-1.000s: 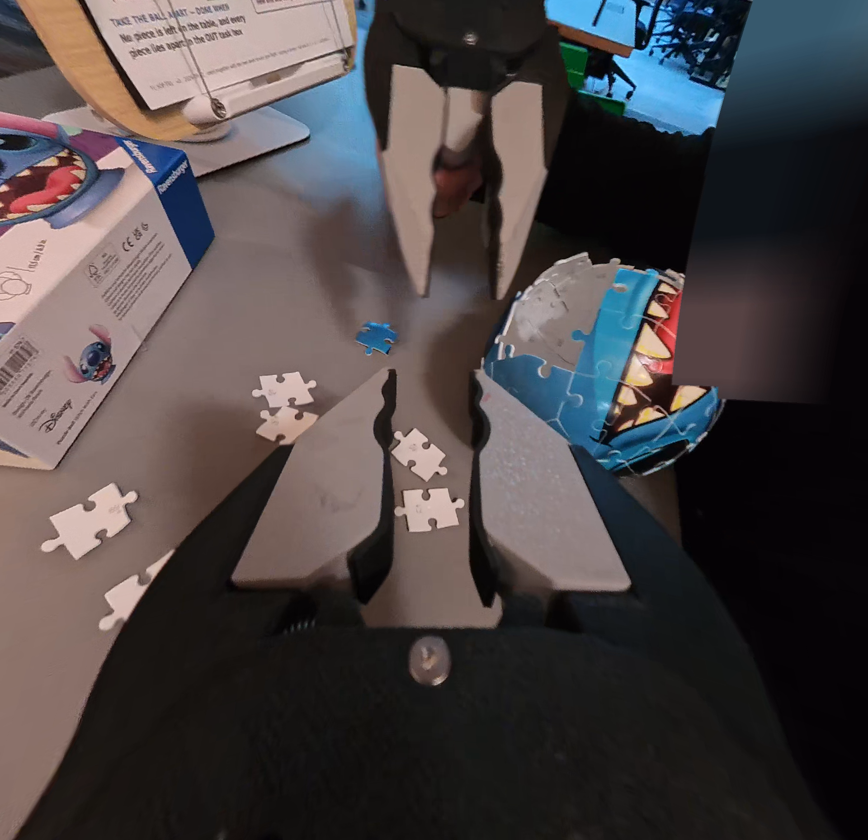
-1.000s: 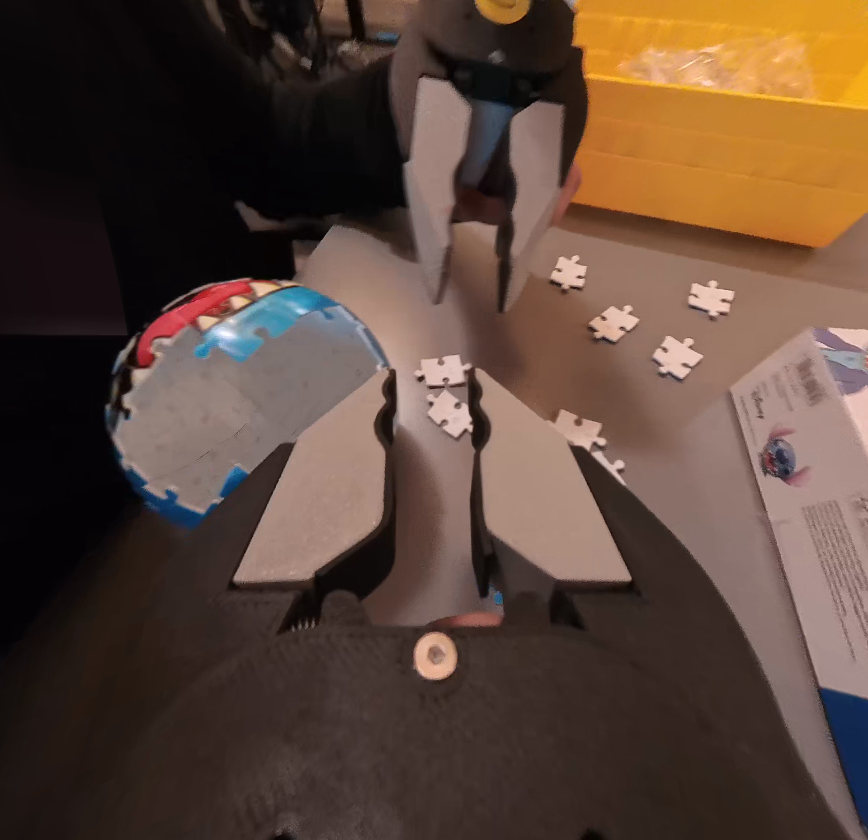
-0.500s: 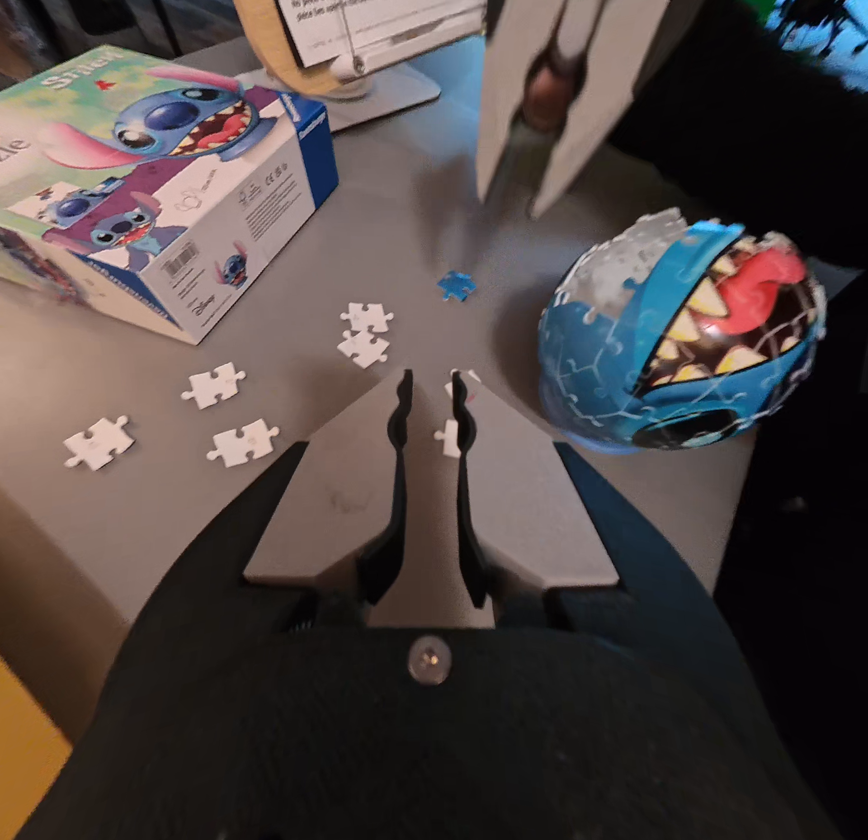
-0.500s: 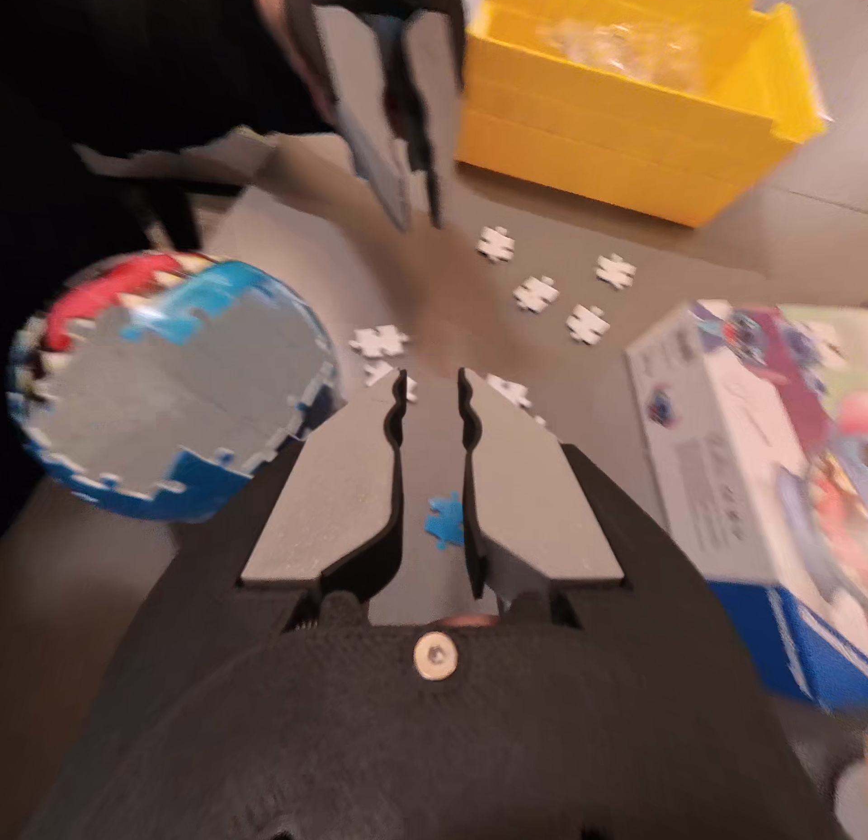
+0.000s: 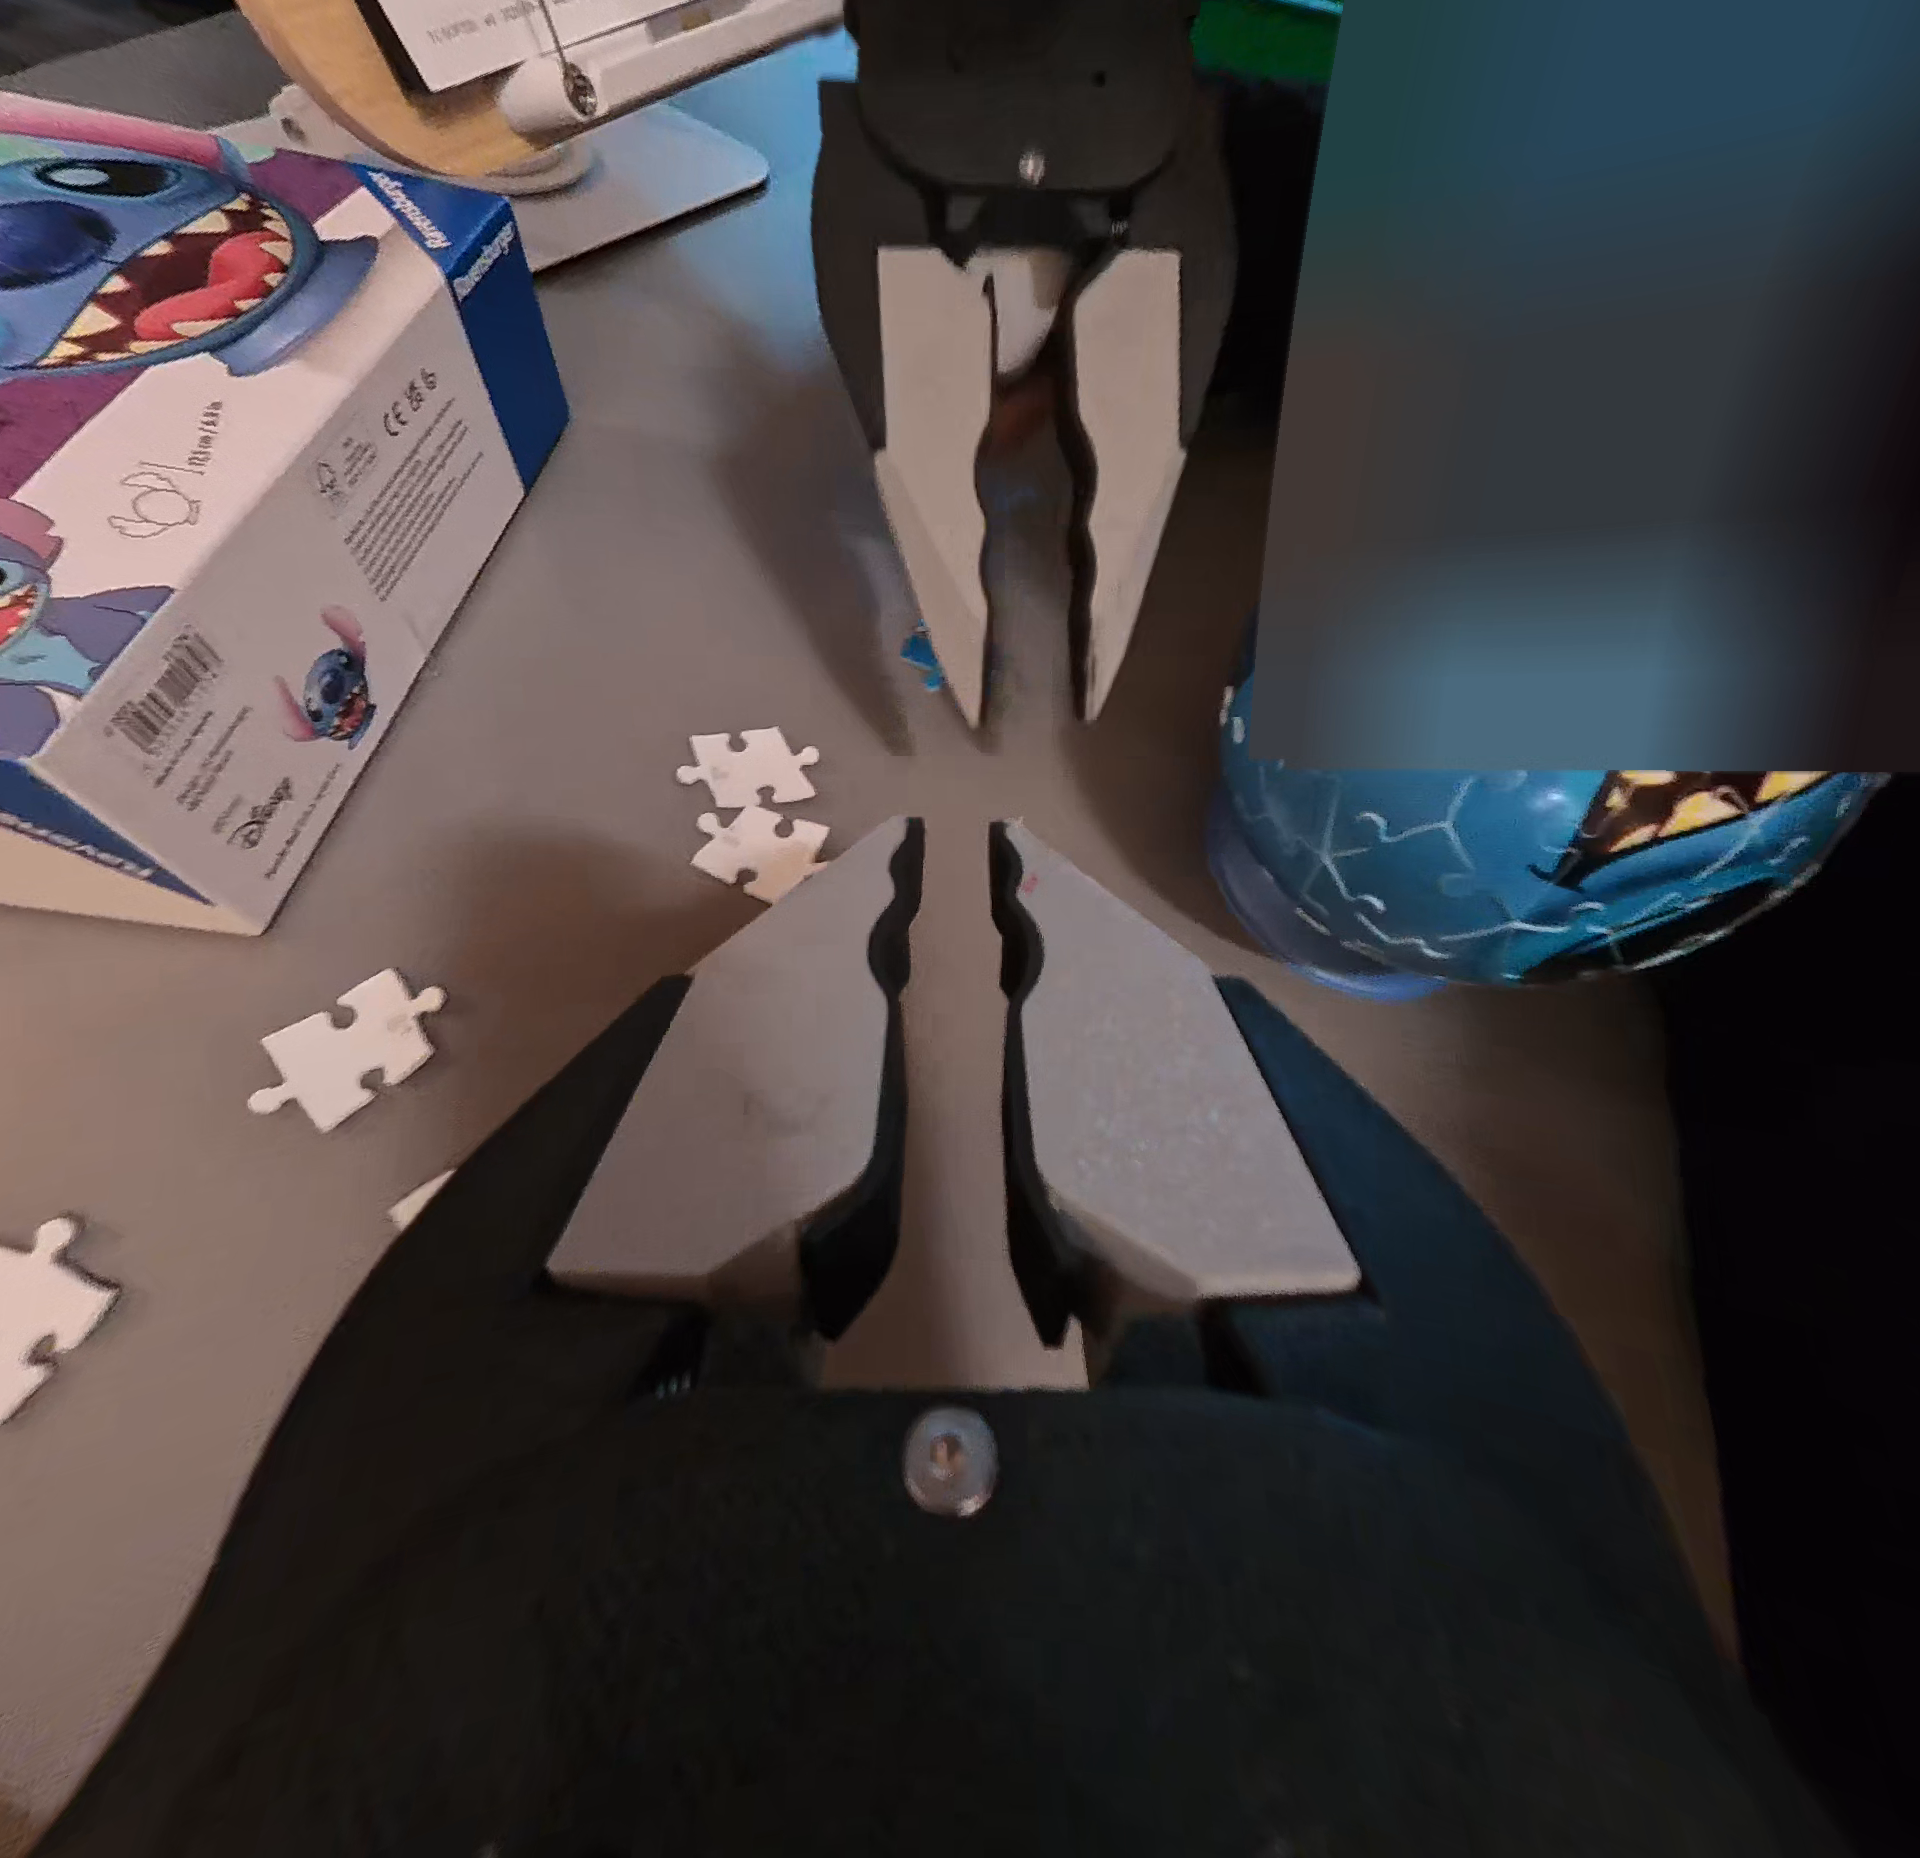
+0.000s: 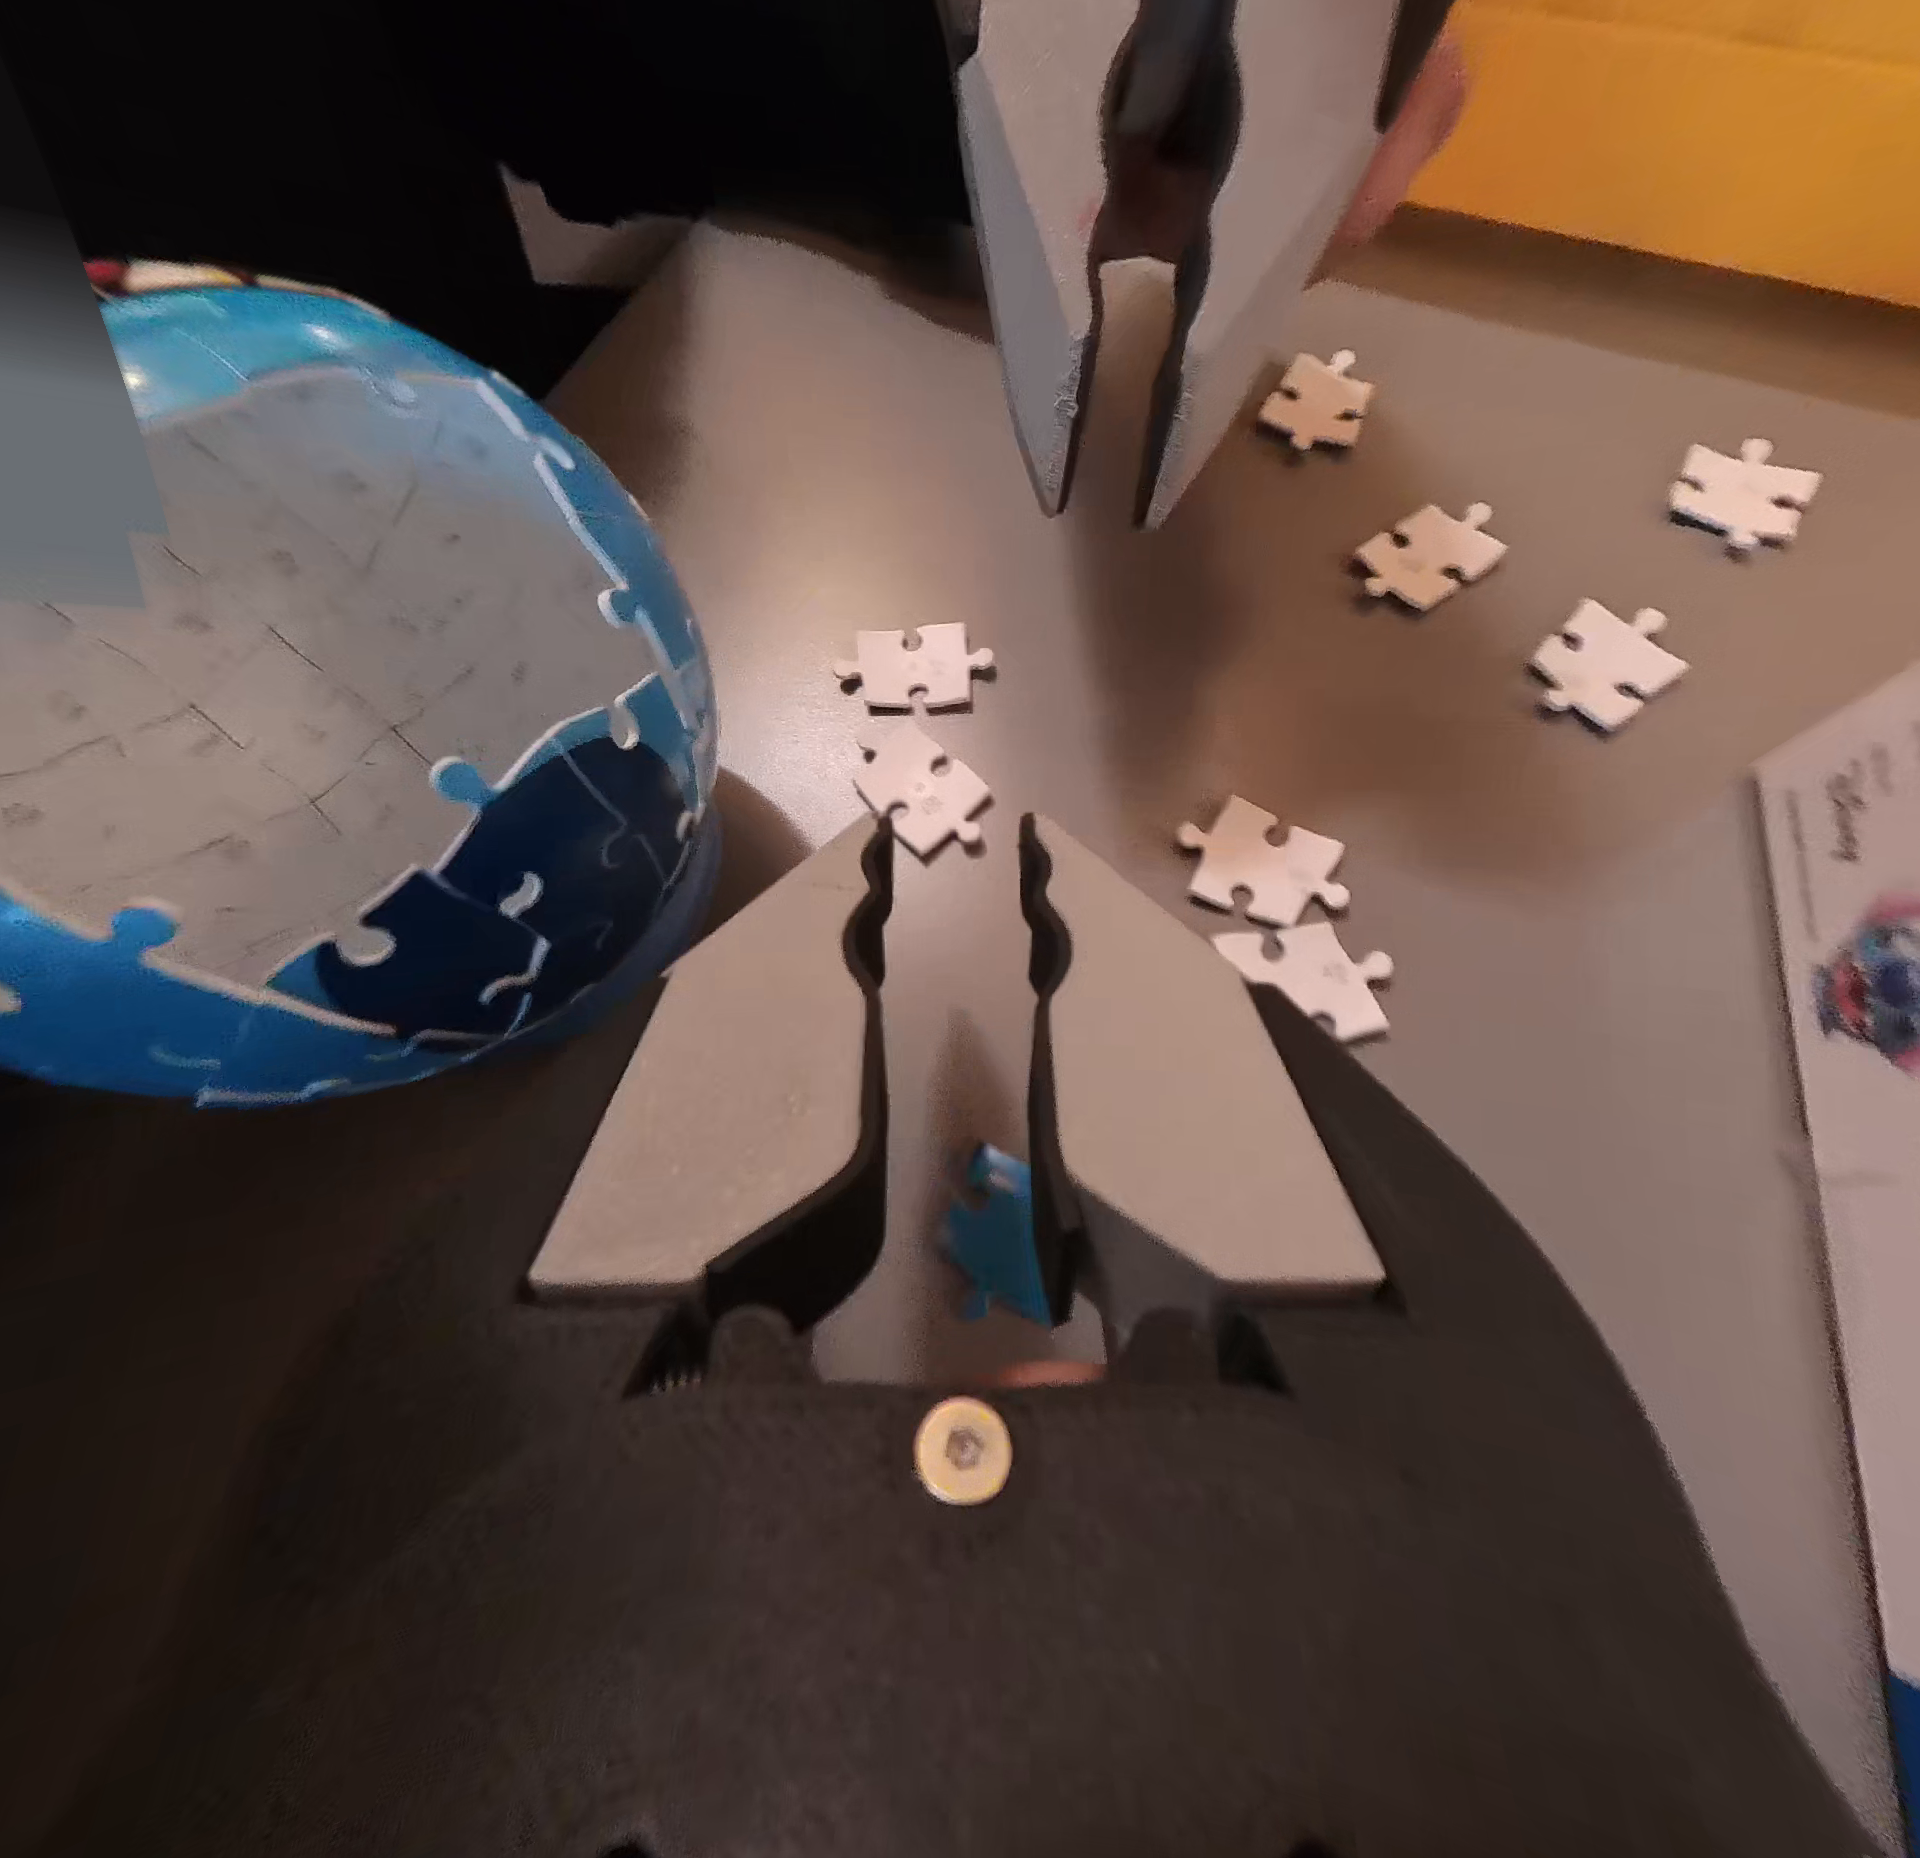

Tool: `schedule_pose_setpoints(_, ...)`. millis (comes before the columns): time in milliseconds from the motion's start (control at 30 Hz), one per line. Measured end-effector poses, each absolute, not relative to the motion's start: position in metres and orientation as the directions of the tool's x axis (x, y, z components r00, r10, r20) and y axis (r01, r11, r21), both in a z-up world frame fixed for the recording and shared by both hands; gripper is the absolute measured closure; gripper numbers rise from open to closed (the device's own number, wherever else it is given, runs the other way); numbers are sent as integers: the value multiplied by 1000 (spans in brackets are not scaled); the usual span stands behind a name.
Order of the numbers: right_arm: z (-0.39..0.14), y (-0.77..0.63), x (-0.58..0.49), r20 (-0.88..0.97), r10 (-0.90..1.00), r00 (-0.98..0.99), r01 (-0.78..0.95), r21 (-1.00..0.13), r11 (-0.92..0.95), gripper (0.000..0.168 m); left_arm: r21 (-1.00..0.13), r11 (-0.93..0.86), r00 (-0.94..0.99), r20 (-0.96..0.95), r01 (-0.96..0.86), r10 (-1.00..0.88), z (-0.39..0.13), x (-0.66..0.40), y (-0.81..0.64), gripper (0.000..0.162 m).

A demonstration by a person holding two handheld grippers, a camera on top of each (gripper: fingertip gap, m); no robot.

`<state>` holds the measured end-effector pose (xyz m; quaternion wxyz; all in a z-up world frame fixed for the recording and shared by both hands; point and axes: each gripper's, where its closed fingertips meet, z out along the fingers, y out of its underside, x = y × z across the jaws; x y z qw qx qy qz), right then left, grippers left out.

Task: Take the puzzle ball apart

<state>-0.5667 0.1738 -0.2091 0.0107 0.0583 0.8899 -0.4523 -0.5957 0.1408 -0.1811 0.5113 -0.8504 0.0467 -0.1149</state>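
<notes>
I'm reading this as early-to-mid teardown. The puzzle ball (image 6: 312, 686) is sitting on the grey table (image 6: 810, 437) near its edge, to the side of both grippers and touched by neither. It's mostly still assembled: one big patch of shell is missing, so the pale inner faces of the far pieces are showing through, while the blue rim and the printed mouth side (image 5: 1662, 821) are still locked together.

About nine loose white pieces (image 6: 1600, 665) are lying face-down across the table, plus a blue piece (image 6: 992, 1247) face-up below my right gripper (image 6: 951, 832). That piece is showing in the gap between the fingers but looks to be resting on the table, not pinched.

Both tools are idling: the right gripper's jaws are parted and empty; the left gripper (image 5: 951, 832) is showing a narrower gap, nothing in it either. They're pointing tip to tip over bare table.

The puzzle box (image 5: 260, 520) and yellow bin (image 6: 1683, 125) are sitting off to the sides.

Remaining, I'm judging: the bulk of the shell, so most of the job.
</notes>
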Motion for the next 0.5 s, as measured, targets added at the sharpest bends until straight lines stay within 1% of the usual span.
schedule_pose_setpoints(167,-228,156,-566,-34,50,-998,58,-762,645,144,-867,-496,967,163,47,-194,-192,-592,136,149)
schedule_pose_setpoints(233,-229,164,-577,0,99,-995,68,-729,682,143,-853,-518,980,149,62,-128,-198,-604,134,146)
schedule_pose_setpoints(267,-223,169,-585,8,142,-990,90,-739,667,143,-855,-514,985,140,69,-100,-198,-610,132,146)
schedule_pose_setpoints(333,-202,179,-603,-3,249,-968,151,-803,577,147,-859,-504,991,125,83,-51,-198,-621,131,146)
schedule_pose_setpoints(400,-182,193,-619,-66,359,-931,230,-870,436,149,-854,-513,995,96,89,13,-202,-632,129,148)
schedule_pose_setpoints(433,-178,202,-627,-104,416,-904,275,-884,378,149,-857,-508,996,87,92,34,-203,-636,129,148)
schedule_pose_setpoints(500,-185,220,-631,-150,494,-856,354,-868,349,140,-863,-493,993,95,114,64,-202,-639,130,149)
